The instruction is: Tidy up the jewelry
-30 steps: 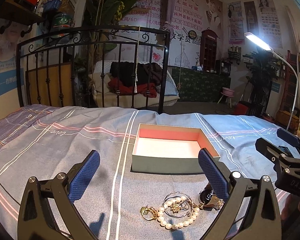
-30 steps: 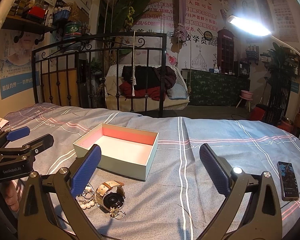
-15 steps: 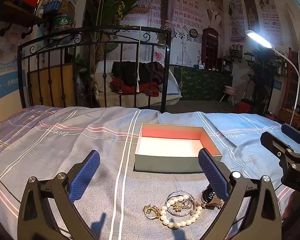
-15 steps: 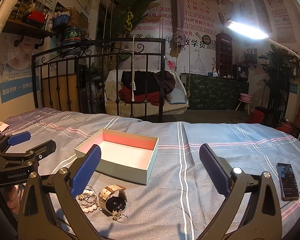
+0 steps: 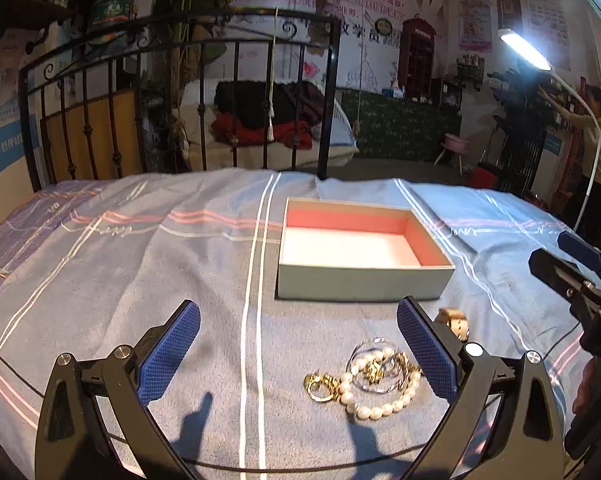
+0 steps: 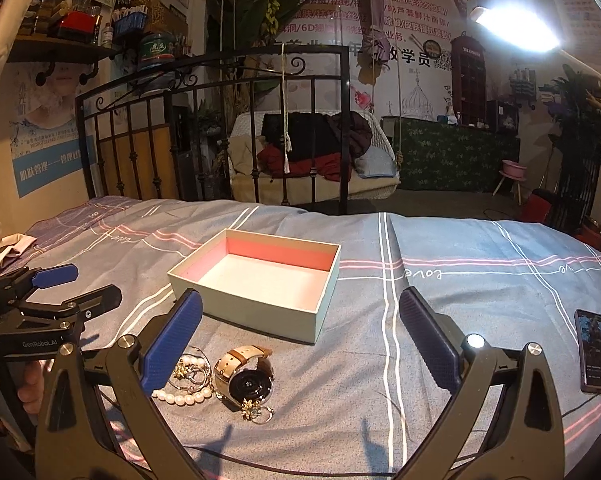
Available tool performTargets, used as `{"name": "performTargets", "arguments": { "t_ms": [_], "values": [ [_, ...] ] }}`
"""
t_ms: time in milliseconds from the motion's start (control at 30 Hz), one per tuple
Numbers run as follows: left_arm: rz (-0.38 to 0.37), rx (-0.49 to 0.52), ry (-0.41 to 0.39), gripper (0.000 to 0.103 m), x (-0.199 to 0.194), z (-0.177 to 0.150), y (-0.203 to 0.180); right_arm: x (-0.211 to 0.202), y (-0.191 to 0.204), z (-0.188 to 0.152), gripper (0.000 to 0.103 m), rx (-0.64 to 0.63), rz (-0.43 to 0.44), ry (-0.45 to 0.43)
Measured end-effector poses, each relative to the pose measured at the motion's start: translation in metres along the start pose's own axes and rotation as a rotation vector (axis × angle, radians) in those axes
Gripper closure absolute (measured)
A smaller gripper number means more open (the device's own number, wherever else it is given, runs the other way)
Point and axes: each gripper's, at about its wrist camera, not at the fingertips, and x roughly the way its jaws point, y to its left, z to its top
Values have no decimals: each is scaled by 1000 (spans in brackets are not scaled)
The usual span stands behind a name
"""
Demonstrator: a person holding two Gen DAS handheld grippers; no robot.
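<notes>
Pale green card forms the open box (image 6: 256, 280), its inside walls pink, sitting on a blue striped bedsheet (image 6: 460, 292) embroidered "love". Just before it lie a pearl bracelet (image 5: 374, 394), gold rings (image 5: 320, 383) and a tan-strapped watch (image 6: 244, 372). The left gripper (image 5: 298, 354), marked "GenRobot.AI", and the right gripper (image 6: 300, 340) both hover spread wide, holding nothing. A phone (image 6: 592, 356) rests far right.

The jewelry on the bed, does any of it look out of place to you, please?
Yes: the pearl bracelet, rings and watch lie heaped on the bedspread in front of the open box, which holds nothing.
</notes>
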Motion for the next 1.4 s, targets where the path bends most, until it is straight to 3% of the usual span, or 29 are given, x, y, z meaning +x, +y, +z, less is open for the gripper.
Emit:
{"name": "performTargets", "arguments": {
  "t_ms": [100, 233, 633, 1033, 1100, 1133, 1233, 1400],
  "values": [
    [-14, 3, 86, 7, 11, -9, 8, 7, -1, -4, 7, 6, 25, 50],
    [-15, 50, 155, 7, 19, -23, 7, 23, -3, -14, 25, 5, 40, 124],
    [17, 97, 282, 22, 47, -34, 6, 50, 1, -42, 27, 15, 103, 245],
    [4, 136, 325, 55, 57, -43, -10, 56, 0, -58, 27, 32, 119, 294],
    [-6, 152, 316, 75, 58, -43, -14, 58, 1, -59, 27, 30, 122, 301],
    [-2, 158, 311, 80, 59, -43, -15, 58, 1, -60, 27, 29, 123, 307],
    [-15, 151, 298, 79, 57, -44, -13, 60, 4, -63, 28, 25, 134, 325],
    [-49, 114, 283, 79, 48, -44, -7, 67, 11, -70, 43, 2, 184, 372]
  ]
}}
